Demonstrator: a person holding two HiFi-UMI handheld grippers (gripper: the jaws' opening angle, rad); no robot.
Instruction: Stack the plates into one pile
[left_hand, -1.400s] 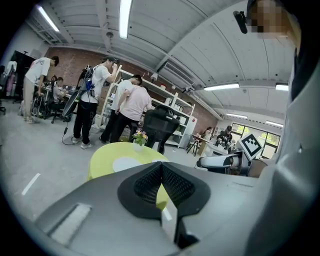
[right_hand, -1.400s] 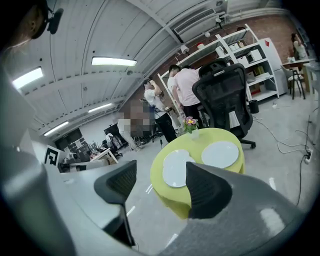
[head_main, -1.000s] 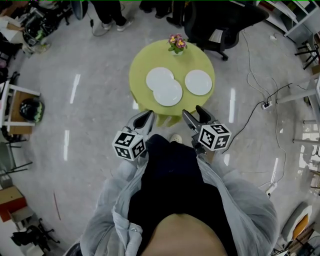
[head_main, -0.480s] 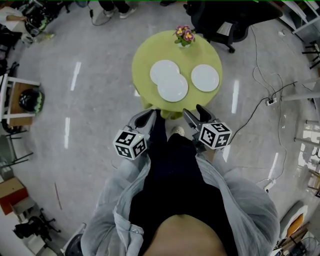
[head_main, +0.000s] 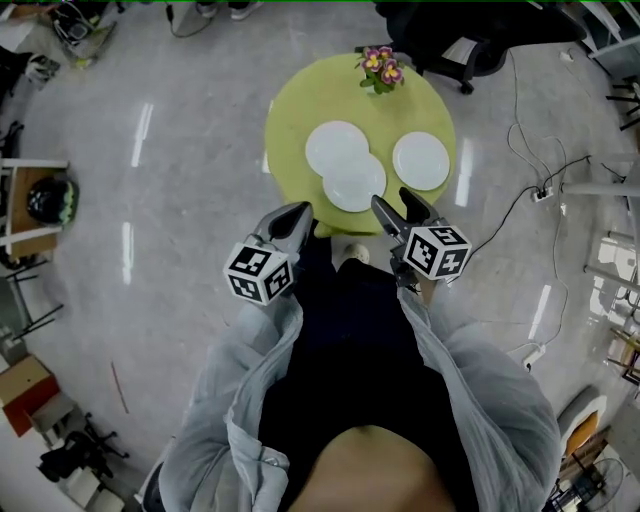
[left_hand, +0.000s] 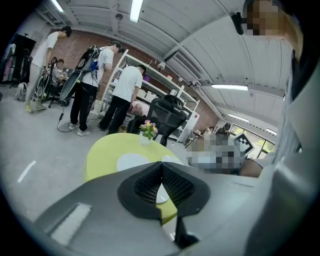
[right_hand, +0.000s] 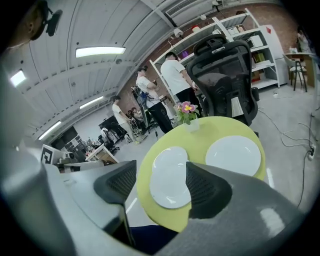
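Three white plates lay on green desk (head_main: 300, 110): near plate (head_main: 357, 188) overlapped far-left plate (head_main: 330, 143), third plate (head_main: 421, 161) apart at right. Near desk's near edge, left gripper (head_main: 297, 210) had fingers pressed together, empty; right gripper (head_main: 392, 198) had fingers apart, empty.

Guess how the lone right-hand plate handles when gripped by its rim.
The lone plate looks rigid and smooth: probably slippery, breakable if dropped. Lying flat on the green table, its low rim likely slides before jaws catch it.
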